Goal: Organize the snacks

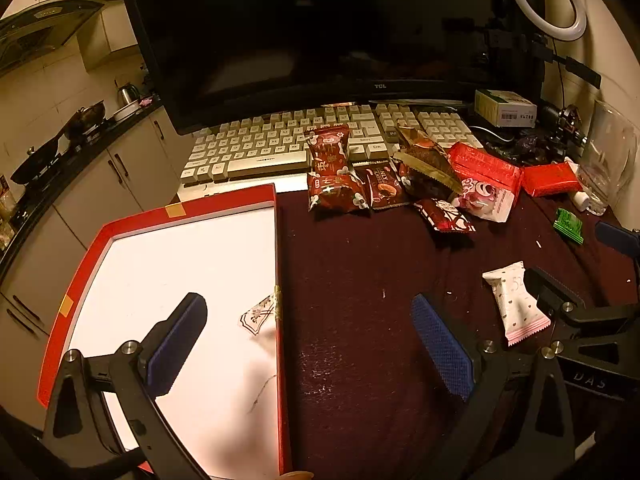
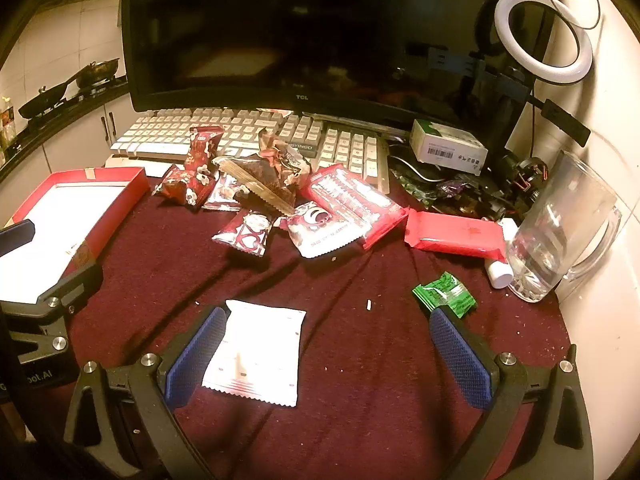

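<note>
A red box with a white inside (image 1: 180, 280) lies at the left of the maroon cloth; it also shows in the right wrist view (image 2: 80, 208). My left gripper (image 1: 308, 344) is open and empty, astride the box's right wall. A white and pink snack packet (image 2: 260, 352) lies flat between the fingers of my open right gripper (image 2: 328, 356), against its left pad (image 2: 196, 356); the packet also shows in the left wrist view (image 1: 516, 304). A pile of red snack packets (image 2: 280, 200) lies in front of the keyboard. A green packet (image 2: 446, 294) lies by the right finger.
A keyboard (image 2: 248, 136) and a black monitor (image 2: 320, 32) stand behind the pile. A glass mug (image 2: 560, 232), a small white bottle (image 2: 498, 274) and a white carton (image 2: 448, 148) are at the right. A ring light (image 2: 544, 36) stands behind. Kitchen cabinets (image 1: 100, 184) lie beyond the table's left edge.
</note>
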`<state>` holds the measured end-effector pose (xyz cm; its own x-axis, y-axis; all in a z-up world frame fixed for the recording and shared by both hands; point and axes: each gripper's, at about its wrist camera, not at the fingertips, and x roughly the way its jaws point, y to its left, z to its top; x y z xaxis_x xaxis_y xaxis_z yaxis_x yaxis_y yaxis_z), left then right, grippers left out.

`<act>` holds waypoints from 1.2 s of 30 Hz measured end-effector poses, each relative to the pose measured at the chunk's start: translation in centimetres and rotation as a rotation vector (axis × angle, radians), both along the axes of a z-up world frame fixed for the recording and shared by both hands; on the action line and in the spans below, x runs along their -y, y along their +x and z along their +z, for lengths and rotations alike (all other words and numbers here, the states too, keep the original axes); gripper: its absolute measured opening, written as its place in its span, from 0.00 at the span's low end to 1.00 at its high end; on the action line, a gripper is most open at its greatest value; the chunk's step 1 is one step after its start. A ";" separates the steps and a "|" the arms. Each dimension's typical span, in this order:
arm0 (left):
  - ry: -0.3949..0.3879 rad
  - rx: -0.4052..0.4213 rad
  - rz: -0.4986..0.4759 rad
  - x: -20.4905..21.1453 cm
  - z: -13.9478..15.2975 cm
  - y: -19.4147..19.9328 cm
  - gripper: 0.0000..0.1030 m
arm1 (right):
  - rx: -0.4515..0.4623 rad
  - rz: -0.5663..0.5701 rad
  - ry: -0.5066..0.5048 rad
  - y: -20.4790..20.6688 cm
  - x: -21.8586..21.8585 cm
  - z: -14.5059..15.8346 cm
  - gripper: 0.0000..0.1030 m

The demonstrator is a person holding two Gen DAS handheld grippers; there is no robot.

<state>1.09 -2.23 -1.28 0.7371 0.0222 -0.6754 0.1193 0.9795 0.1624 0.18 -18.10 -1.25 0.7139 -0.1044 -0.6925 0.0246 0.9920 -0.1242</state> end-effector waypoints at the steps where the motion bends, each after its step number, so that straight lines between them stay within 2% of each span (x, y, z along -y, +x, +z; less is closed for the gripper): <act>1: 0.000 0.000 0.001 0.0 0.0 0.0 1.00 | 0.000 0.001 -0.002 0.0 0.0 0.0 1.00; 24: 0.010 -0.004 0.011 -0.4 -0.1 0.4 1.00 | -0.006 0.011 -0.012 0.1 -0.3 -0.2 1.00; 32: 0.021 -0.005 0.081 -2.5 0.1 2.3 1.00 | -0.157 0.056 0.070 1.4 -0.3 -3.3 1.00; 36: 0.028 -0.007 0.074 -2.4 0.3 3.0 1.00 | -0.209 0.060 0.093 2.0 -0.4 -4.2 0.99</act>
